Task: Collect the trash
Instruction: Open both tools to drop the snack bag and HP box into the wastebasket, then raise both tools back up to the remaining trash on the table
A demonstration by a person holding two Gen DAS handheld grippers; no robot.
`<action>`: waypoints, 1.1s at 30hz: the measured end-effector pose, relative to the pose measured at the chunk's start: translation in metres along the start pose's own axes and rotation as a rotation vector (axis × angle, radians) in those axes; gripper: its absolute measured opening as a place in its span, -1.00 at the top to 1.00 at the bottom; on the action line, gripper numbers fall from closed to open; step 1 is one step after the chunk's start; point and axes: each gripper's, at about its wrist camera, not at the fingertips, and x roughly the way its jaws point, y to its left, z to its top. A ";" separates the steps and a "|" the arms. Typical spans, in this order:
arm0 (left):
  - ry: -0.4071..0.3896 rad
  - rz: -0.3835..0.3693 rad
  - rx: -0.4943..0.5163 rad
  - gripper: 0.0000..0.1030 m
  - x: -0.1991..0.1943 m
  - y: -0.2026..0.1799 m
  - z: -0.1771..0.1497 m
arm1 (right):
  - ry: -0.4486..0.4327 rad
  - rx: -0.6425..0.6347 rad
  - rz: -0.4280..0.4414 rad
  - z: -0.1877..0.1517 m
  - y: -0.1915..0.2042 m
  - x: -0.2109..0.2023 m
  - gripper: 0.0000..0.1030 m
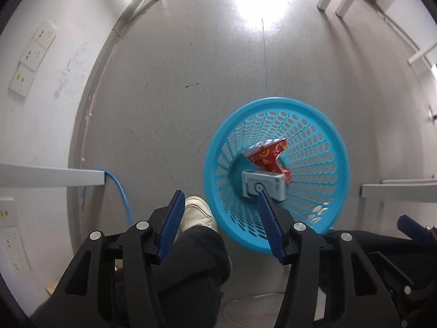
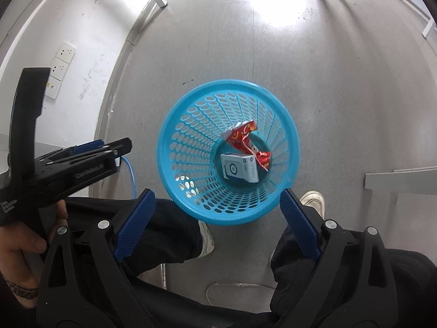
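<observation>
Blue plastic basket (image 2: pixel 177 125), round, perforated wall, stands upright on grey floor, ahead of and below right tongs (image 2: pixel 218 202), its near rim between their spread fingers; in left wrist view it sits (image 1: pixel 322 142) ahead and right of left tongs (image 1: pixel 220 205).
Red crumpled snack wrapper (image 2: pixel 243 136) lies at basket bottom, far side.
White small box (image 2: pixel 240 170) with printed circle lies flat beside wrapper, touching it, nearer tongs.
</observation>
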 end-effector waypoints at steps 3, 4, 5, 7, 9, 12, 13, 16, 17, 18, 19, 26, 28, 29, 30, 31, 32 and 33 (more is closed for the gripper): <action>-0.017 -0.054 -0.029 -0.08 -0.013 0.004 -0.008 | -0.025 -0.019 -0.026 -0.004 0.005 -0.010 -0.73; -0.016 -0.080 -0.041 -0.08 -0.016 0.005 -0.012 | -0.034 -0.018 -0.048 -0.006 0.005 -0.013 -0.76; -0.015 -0.097 -0.051 -0.08 -0.019 0.007 -0.015 | -0.047 -0.017 -0.067 -0.007 0.005 -0.016 -0.76; -0.020 -0.113 -0.063 -0.08 -0.025 0.009 -0.021 | -0.068 -0.018 -0.080 -0.010 0.006 -0.023 -0.77; -0.036 -0.131 -0.077 -0.08 -0.032 0.009 -0.027 | -0.080 -0.020 -0.090 -0.015 0.006 -0.029 -0.77; -0.061 -0.153 -0.085 -0.08 -0.043 0.011 -0.039 | -0.102 -0.035 -0.097 -0.024 0.009 -0.041 -0.77; -0.068 -0.160 -0.081 -0.08 -0.047 0.009 -0.043 | -0.109 -0.043 -0.099 -0.027 0.010 -0.045 -0.78; -0.098 -0.171 -0.066 -0.12 -0.061 0.007 -0.059 | -0.135 -0.070 -0.099 -0.040 0.015 -0.059 -0.82; -0.107 -0.174 -0.063 -0.14 -0.065 0.007 -0.064 | -0.143 -0.080 -0.099 -0.044 0.017 -0.063 -0.83; -0.115 -0.176 -0.058 -0.14 -0.070 0.006 -0.068 | -0.151 -0.090 -0.103 -0.048 0.020 -0.067 -0.83; -0.119 -0.172 -0.056 -0.15 -0.074 0.006 -0.071 | -0.159 -0.101 -0.108 -0.052 0.022 -0.071 -0.83; -0.178 -0.161 0.001 -0.16 -0.108 -0.001 -0.094 | -0.191 -0.122 -0.061 -0.084 0.029 -0.109 -0.83; -0.189 -0.161 0.004 -0.16 -0.118 0.001 -0.101 | -0.211 -0.134 -0.044 -0.096 0.028 -0.125 -0.83; -0.196 -0.163 0.007 -0.16 -0.123 0.002 -0.104 | -0.223 -0.143 -0.052 -0.101 0.027 -0.132 -0.83; -0.207 -0.164 0.010 -0.16 -0.129 0.003 -0.109 | -0.236 -0.152 -0.060 -0.106 0.027 -0.139 -0.83; -0.219 -0.167 0.009 -0.16 -0.136 0.004 -0.113 | -0.248 -0.160 -0.065 -0.112 0.027 -0.146 -0.83; -0.235 -0.174 0.008 -0.16 -0.143 0.005 -0.117 | -0.260 -0.170 -0.071 -0.117 0.026 -0.152 -0.83; -0.253 -0.184 0.009 -0.16 -0.151 0.006 -0.121 | -0.271 -0.181 -0.078 -0.122 0.026 -0.158 -0.83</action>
